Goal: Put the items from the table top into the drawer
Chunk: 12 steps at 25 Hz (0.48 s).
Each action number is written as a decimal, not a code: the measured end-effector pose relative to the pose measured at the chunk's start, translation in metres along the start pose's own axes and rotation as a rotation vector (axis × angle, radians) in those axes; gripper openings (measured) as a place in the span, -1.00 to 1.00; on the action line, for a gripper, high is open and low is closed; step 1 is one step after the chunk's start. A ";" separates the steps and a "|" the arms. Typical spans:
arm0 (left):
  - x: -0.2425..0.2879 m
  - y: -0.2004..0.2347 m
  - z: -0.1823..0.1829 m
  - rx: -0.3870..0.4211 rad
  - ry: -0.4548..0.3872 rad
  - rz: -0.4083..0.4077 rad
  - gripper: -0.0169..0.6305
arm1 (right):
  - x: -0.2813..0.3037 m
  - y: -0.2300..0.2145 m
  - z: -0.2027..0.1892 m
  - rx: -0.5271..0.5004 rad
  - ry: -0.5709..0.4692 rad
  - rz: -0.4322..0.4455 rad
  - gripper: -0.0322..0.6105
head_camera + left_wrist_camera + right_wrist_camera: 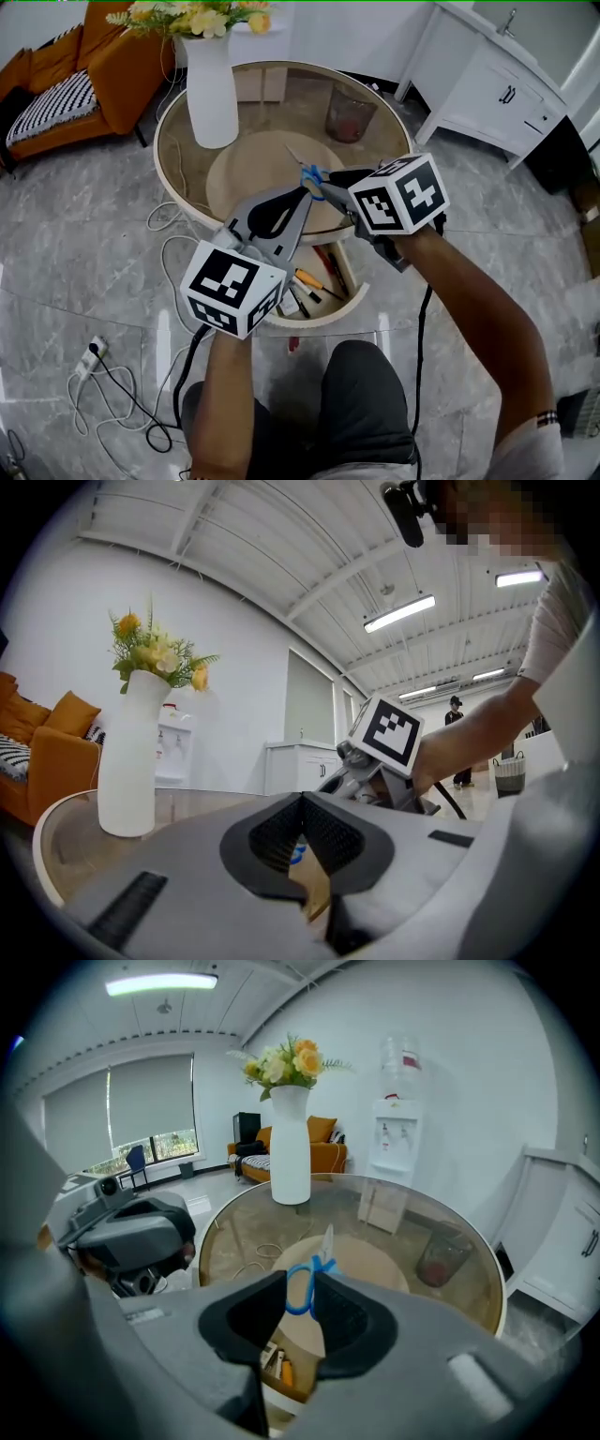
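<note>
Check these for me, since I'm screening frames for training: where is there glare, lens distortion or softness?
Head view: wide-angle bending curves the floor tiles at the edges; the round glass table top has faint sheen yet stays see-through. Left gripper view: black circular vignette, blown-out ceiling light strips, a mosaic patch top right. Right gripper view: same vignette, overexposed ceiling light; the blue-handled scissors read clearly.

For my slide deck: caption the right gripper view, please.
Right claw open around blue-handled scissors on the round glass table, white flower vase behind.
</note>
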<state>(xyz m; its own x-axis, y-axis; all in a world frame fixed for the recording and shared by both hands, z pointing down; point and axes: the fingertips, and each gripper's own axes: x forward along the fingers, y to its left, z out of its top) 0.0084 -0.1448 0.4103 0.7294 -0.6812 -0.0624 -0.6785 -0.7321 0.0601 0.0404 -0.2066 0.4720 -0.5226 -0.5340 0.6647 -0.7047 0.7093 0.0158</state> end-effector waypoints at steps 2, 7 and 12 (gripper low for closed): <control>-0.002 0.003 0.003 0.005 0.002 0.004 -0.95 | 0.008 -0.003 -0.003 0.005 0.030 -0.007 -0.58; -0.006 0.007 0.005 -0.019 -0.003 -0.003 -0.95 | 0.025 -0.012 -0.007 0.018 0.100 -0.038 -0.54; -0.008 0.002 0.008 -0.011 -0.017 -0.021 -0.95 | 0.036 -0.015 -0.013 0.047 0.156 -0.037 -0.54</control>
<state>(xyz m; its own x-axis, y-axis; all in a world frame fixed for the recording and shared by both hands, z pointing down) 0.0007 -0.1410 0.4031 0.7419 -0.6656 -0.0811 -0.6620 -0.7463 0.0692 0.0386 -0.2308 0.5053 -0.4174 -0.4788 0.7724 -0.7457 0.6662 0.0100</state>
